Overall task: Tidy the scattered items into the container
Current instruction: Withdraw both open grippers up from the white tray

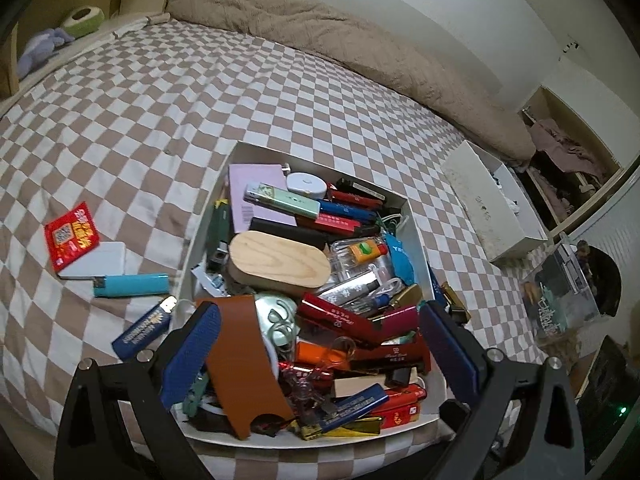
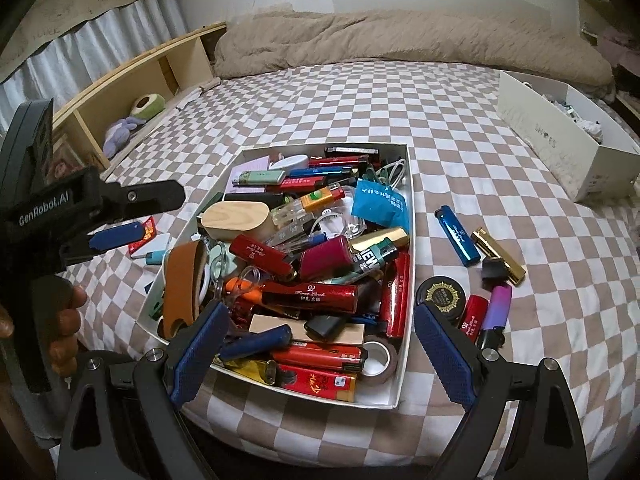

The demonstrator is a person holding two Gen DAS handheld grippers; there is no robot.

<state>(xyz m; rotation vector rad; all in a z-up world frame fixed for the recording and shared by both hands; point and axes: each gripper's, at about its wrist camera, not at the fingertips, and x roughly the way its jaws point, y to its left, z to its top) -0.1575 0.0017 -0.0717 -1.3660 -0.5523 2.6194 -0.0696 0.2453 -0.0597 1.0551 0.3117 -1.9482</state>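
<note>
A white box [image 1: 416, 224] [image 2: 402, 376] heaped with lighters and small items sits on the checkered bed. My left gripper [image 1: 320, 356] is open and empty above the box's near end. Left of the box lie a red packet [image 1: 72, 236], a white card [image 1: 100, 264], a light blue lighter [image 1: 132, 285] and a dark blue lighter [image 1: 140, 334]. My right gripper [image 2: 322, 354] is open and empty over the box's near edge. Right of the box lie a blue lighter [image 2: 458, 236], a gold lighter [image 2: 498, 254], a black round tin [image 2: 440, 298], a red lighter [image 2: 474, 316] and a purple lighter [image 2: 498, 308].
A second white box [image 2: 560, 148] [image 1: 488, 212] stands at the far right of the bed. A beige duvet [image 2: 400, 36] lies along the wall. A wooden shelf [image 2: 132, 80] with plush toys is at the left. The left gripper's body [image 2: 60, 208] shows at the left in the right wrist view.
</note>
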